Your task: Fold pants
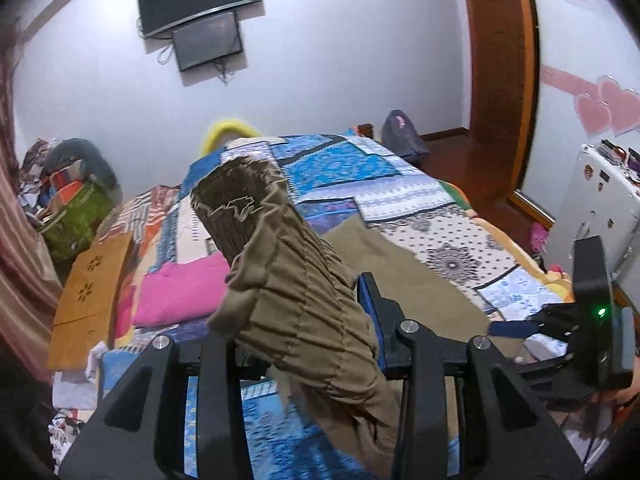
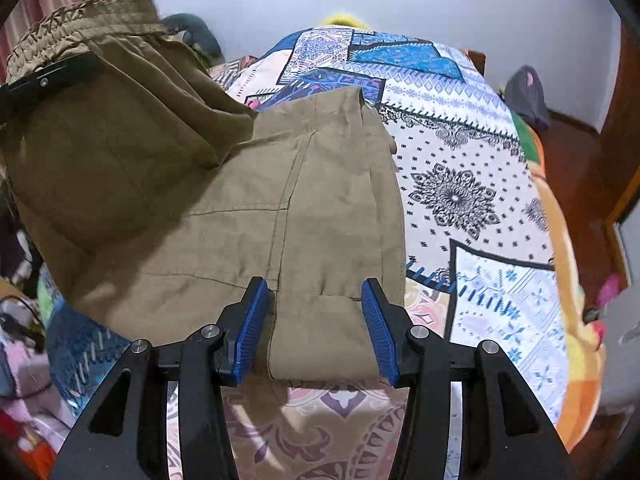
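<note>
Olive-brown pants lie partly folded on the patterned bedspread. My left gripper is shut on their gathered elastic waistband and holds it lifted above the bed; it also shows in the right wrist view at the upper left. My right gripper is open, its blue pads either side of the folded edge of the pants near the bed's front. In the left wrist view the right gripper sits at the far right beside the flat cloth.
A folded pink garment and an orange wooden board lie at the bed's left. A white fridge stands at the right, a wooden door behind. A clutter pile fills the left corner.
</note>
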Demonstrator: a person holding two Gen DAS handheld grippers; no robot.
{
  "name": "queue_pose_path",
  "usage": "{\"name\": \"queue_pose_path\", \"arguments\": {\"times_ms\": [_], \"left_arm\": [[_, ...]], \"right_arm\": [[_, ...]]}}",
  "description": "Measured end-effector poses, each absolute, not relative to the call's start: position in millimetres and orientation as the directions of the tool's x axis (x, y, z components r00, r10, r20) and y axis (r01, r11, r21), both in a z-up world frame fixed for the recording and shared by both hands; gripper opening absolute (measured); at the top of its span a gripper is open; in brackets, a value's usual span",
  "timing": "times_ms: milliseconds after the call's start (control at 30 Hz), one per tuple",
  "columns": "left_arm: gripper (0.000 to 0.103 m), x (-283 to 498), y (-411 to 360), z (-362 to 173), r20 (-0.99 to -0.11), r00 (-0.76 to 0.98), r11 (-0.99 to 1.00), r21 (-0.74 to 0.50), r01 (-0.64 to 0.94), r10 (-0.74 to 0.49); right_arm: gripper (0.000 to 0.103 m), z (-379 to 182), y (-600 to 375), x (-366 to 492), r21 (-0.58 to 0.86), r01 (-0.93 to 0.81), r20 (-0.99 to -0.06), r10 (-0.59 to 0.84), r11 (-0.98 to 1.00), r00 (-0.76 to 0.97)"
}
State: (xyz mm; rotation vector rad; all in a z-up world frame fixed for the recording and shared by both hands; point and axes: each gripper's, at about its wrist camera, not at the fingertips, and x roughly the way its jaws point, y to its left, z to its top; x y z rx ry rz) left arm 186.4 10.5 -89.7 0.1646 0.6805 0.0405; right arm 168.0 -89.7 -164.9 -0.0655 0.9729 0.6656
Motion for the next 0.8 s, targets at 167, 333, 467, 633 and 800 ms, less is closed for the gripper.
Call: {"name": "queue_pose_path", "arguments": {"times_ms": [167, 333, 467, 633, 800], "left_arm": [[0.038, 207.0, -19.7, -98.8, -0.664, 0.747, 0.987, 0.135, 0.089, 0.024], [0.036, 226.9, -45.6, -121.0, -0.720, 0.694, 0.984, 0.102, 0.144, -0.027], [0.036, 236.1, -65.4, -142.9, -0.759, 0.649, 0.980, 0.094, 0.175, -0.043], [0.074, 239.5, -75.6, -160.3, -0.801, 0.597, 0.983, 0.072, 0.166, -0.042], [0.076, 227.0, -75.5, -155.1, -0.807, 0.585, 0.983, 0.032, 0.183, -0.083]], "right_arm": [[0.045, -161.6, -87.9, 166.3, 0.228, -0.567, -0.773, 0.501, 0.791, 0.388], [0.045, -151.4, -106.7, 159.5, 0.235, -0.551, -0.755, 0.508, 0.801, 0.416], [0.045, -142.7, -126.3, 154.7, 0.209, -0.526, -0.748, 0.481, 0.825, 0.457], [0.045, -137.8, -143.8, 151.8, 0.201, -0.503, -0.750, 0.462, 0.841, 0.473], [0.047, -134.6, -156.4, 148.1, 0.186, -0.484, -0.750, 0.442, 0.855, 0.493]]}}
